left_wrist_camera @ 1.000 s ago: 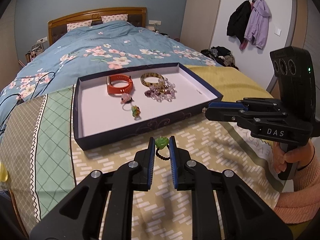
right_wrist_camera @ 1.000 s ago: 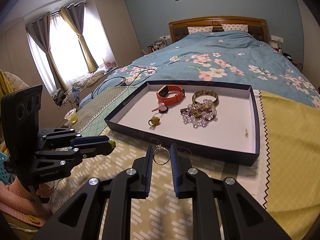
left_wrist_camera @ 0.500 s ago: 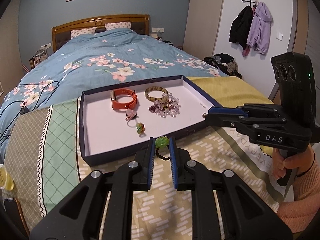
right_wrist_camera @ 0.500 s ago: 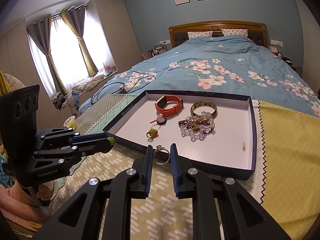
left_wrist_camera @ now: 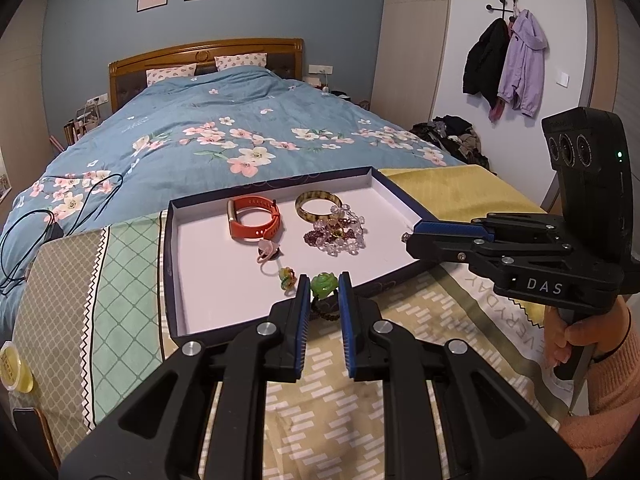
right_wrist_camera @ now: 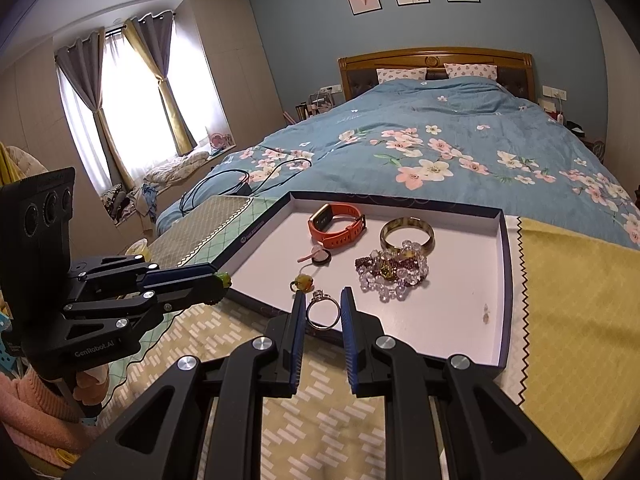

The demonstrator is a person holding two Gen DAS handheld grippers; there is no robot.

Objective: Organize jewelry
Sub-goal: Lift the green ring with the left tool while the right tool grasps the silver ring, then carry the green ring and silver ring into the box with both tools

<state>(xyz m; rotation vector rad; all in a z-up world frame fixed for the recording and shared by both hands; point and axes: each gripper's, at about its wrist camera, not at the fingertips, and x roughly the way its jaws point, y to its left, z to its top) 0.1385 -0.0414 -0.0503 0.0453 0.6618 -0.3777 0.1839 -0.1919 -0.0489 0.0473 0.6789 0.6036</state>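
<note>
A shallow dark-blue tray [left_wrist_camera: 172,272] [right_wrist_camera: 505,280] with a white floor lies on the bed's foot. In it are an orange watch band [left_wrist_camera: 253,222] [right_wrist_camera: 338,229], a gold bangle [left_wrist_camera: 319,205] [right_wrist_camera: 407,231], a heap of clear and purple beads [left_wrist_camera: 338,234] [right_wrist_camera: 394,272], a pink clip [left_wrist_camera: 266,249] and a small yellow-green ring [left_wrist_camera: 287,276] [right_wrist_camera: 303,281]. My left gripper [left_wrist_camera: 324,286] is shut on a green rose ring [left_wrist_camera: 323,284] over the tray's near wall. My right gripper [right_wrist_camera: 323,306] is shut on a silver ring [right_wrist_camera: 323,310] above the tray's near edge.
The tray rests on a patterned yellow and green cloth [left_wrist_camera: 328,408]. Black cables [left_wrist_camera: 60,204] lie on the blue floral duvet at left. A small yellow cup [left_wrist_camera: 12,366] sits at the cloth's left edge. Coats [left_wrist_camera: 508,60] hang on the right wall.
Both grippers have risen and moved forward toward the tray, each still holding its ring. The rings now hang over the tray's near wall instead of above the cloth.
</note>
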